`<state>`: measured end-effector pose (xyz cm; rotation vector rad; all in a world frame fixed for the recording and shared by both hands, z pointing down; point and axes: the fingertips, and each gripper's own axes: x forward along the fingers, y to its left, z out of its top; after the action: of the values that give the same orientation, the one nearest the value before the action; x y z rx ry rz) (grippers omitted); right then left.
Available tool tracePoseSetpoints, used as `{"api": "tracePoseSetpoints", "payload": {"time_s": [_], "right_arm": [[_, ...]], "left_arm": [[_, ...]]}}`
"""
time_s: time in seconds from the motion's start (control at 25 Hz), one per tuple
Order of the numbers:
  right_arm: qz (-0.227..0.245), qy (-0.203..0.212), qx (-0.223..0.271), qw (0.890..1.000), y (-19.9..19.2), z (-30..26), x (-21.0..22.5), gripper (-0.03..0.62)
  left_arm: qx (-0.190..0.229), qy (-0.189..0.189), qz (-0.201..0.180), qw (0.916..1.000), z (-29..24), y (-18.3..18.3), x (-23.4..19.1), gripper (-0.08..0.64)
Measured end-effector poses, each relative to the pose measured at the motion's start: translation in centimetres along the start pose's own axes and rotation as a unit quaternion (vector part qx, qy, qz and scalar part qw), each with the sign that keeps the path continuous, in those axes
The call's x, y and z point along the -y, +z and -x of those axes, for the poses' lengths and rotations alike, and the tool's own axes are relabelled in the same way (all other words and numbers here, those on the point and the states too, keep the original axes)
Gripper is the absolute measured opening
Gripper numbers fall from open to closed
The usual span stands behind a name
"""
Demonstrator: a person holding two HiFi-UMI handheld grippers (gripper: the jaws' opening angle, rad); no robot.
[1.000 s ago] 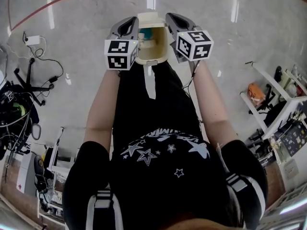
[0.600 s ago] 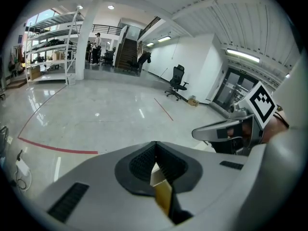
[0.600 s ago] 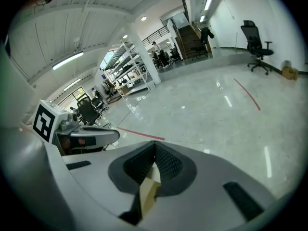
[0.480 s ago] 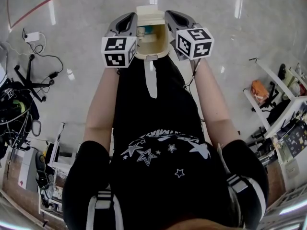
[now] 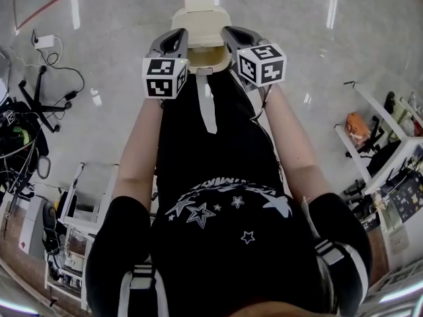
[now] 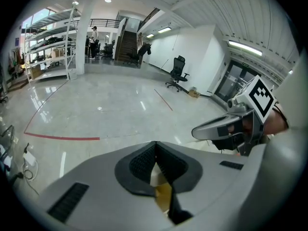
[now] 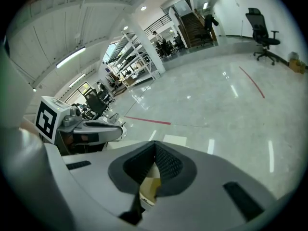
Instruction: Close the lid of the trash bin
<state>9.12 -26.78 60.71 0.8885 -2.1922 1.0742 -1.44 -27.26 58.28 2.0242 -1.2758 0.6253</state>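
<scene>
Wide grey floor (image 5: 330, 78) all round, and the person stands over the work with both arms stretched to 12 o'clock. There is the trash bin (image 5: 209, 58), dead ahead at 12 and just beyond the person's legs.

Here is the change: a second ago the bin gaped open with bluish contents showing inside. Now the cream lid (image 5: 199, 22) has swung over and covers most of the mouth. Only a tan sliver at the near edge, the 6 o'clock side of the bin, remains on show. I read that as nearly shut but not yet seated, so the job looks close to done, with a last settling press perhaps needed.

The left claw (image 5: 176, 39) sits at the bin's 9 o'clock flank and the right claw (image 5: 230, 35) at its 3 o'clock flank. Both are just beside the bin; contact I cannot confirm.

In the left gripper view the left claw (image 6: 155, 146) has its tips pinched together with nothing between them, only cream bin showing below the gap. The right claw (image 7: 155, 146) is the same, narrow to nothing and empty.
</scene>
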Motion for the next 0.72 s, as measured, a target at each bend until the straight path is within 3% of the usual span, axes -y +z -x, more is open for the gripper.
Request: {"api": "tracePoseSetpoints", "payload": {"time_s": [0.44, 0.72], "right_arm": [[0.034, 0.042, -0.055, 0.997, -7.9, 0.1, -0.5, 0.002], [0.006, 0.034, -0.067, 0.997, -11.5, -1.3, -0.6, 0.002]], "left_arm": [[-0.019, 0.048, 0.044, 0.9977, 1.1, -7.8, 2.5, 0.011], [-0.054, 0.026, 0.046, 0.9972, 1.3, -12.1, 2.9, 0.011]]}}
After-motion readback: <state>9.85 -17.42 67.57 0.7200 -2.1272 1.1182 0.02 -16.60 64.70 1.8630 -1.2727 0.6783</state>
